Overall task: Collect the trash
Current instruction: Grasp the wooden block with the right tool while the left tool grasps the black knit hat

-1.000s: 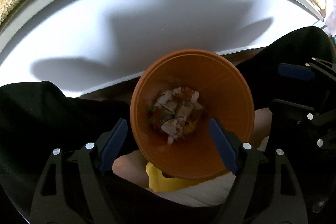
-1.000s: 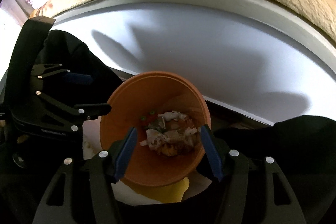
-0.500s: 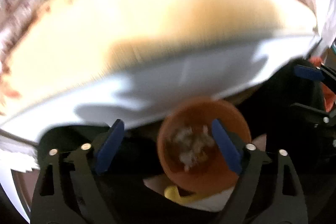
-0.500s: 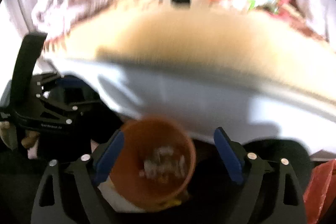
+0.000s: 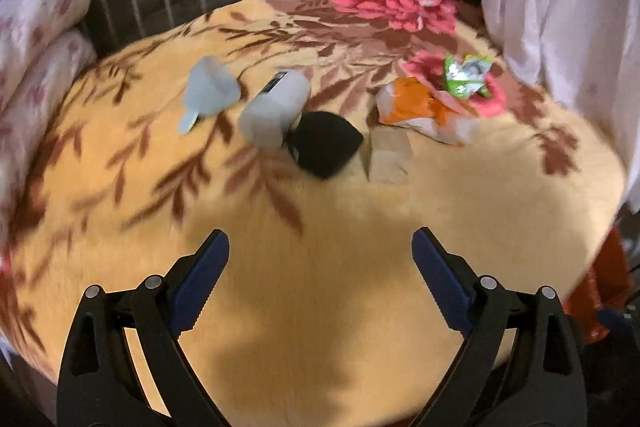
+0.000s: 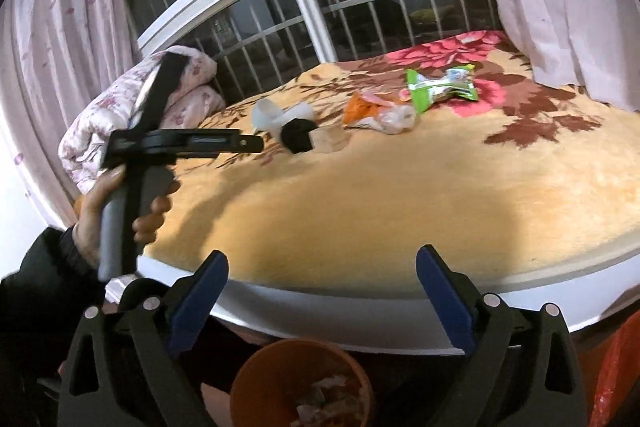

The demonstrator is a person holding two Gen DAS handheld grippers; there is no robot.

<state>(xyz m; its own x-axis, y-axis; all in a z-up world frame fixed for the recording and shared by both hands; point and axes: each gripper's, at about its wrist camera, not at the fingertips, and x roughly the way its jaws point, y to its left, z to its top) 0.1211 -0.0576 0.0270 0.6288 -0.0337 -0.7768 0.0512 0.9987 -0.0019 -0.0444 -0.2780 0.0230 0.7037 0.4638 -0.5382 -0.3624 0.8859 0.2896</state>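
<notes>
Both grippers, left gripper point(image 5: 320, 263) and right gripper point(image 6: 322, 279), hover empty with jaws wide over the floral orange blanket point(image 5: 320, 227), reaching for scattered litter; likely next, the crumpled black wrapper point(image 5: 326, 143) beside the white plastic bottle point(image 5: 276, 107), bound for the orange bin point(image 6: 300, 383).

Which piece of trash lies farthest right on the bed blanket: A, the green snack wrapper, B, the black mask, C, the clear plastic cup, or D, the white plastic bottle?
A: in both wrist views the green snack wrapper sits to the right of the orange wrapper, the black mask, the white plastic bottle and the clear plastic cup.
</notes>
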